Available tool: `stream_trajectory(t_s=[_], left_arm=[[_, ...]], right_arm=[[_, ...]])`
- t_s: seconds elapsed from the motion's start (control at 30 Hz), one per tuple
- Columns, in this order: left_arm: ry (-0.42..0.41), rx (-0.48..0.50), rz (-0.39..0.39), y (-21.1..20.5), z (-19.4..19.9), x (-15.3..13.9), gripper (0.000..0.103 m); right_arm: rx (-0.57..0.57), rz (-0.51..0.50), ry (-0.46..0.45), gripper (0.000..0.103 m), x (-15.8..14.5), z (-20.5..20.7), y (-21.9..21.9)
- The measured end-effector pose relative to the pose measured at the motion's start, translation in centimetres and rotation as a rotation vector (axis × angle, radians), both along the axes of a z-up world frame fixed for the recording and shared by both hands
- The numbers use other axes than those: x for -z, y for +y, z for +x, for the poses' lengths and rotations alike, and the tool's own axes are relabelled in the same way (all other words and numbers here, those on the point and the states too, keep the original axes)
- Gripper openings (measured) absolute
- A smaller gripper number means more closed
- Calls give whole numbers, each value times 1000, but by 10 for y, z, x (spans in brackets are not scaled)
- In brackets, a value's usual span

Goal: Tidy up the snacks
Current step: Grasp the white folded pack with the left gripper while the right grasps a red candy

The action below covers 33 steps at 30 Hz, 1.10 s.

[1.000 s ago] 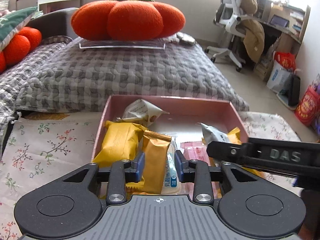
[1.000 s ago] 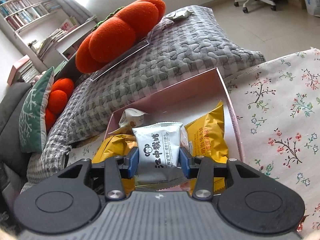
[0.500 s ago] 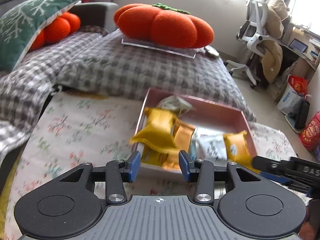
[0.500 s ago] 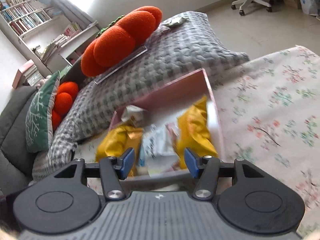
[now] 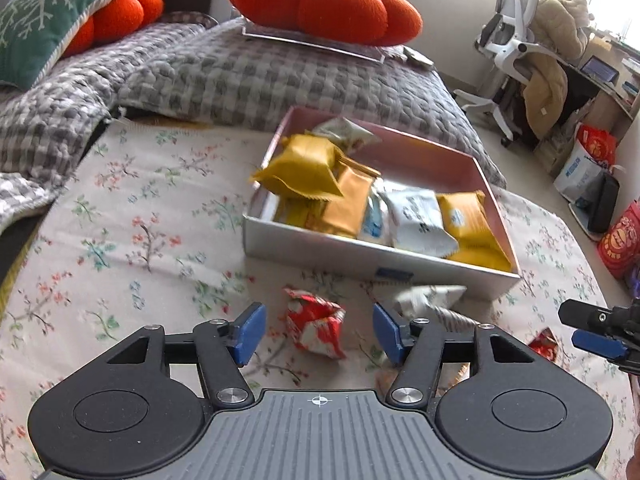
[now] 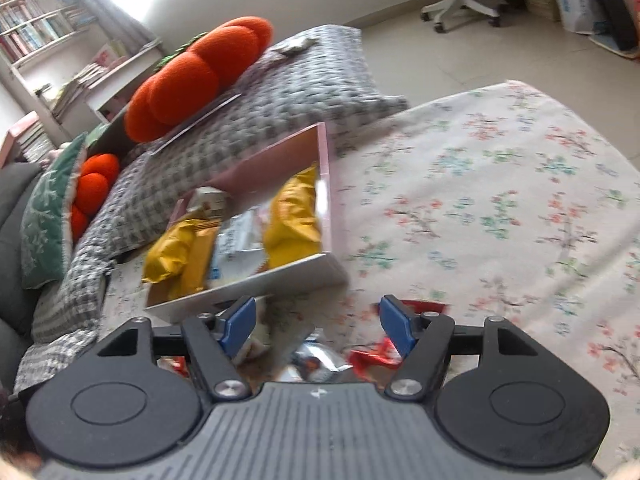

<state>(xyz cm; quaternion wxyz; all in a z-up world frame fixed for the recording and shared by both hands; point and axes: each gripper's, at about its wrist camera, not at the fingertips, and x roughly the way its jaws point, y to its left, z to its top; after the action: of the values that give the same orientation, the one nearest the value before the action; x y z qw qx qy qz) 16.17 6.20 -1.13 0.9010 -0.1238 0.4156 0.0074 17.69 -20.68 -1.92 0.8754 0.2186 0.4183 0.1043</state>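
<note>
1. Left gripper: a second ago clamped on an orange packet inside the box; now clear of it, jaws opening, nothing pressed. A red wrapper lies between the pads on the cloth.
2. Right gripper: earlier gripping a white packet with black print; now empty, jaws opening.
3. Box: ahead of both grippers, holding yellow, orange and white packets.
4. Writing: blurred, unreadable now.
</note>
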Motion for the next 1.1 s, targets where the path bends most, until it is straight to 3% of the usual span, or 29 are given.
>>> stream_trajectory(t_s=[0.3,0.6,0.87,1.0,1.1], left_arm=[[-25,84,-28,-40,7,-2,66],[-4,140,7,-72,32,12,68],[27,160,51,-81,43,32,69],[43,171,50,-80,42,40,56],[36,176,53,-79,40,40,48]], right_arm=[[106,-4,74,66,19,-4,-27],[102,0,92,65,29,-5,-27],[99,18,114,58,37,0,-25],[82,24,122,51,42,3,-19],[74,-6,116,40,44,5,-13]])
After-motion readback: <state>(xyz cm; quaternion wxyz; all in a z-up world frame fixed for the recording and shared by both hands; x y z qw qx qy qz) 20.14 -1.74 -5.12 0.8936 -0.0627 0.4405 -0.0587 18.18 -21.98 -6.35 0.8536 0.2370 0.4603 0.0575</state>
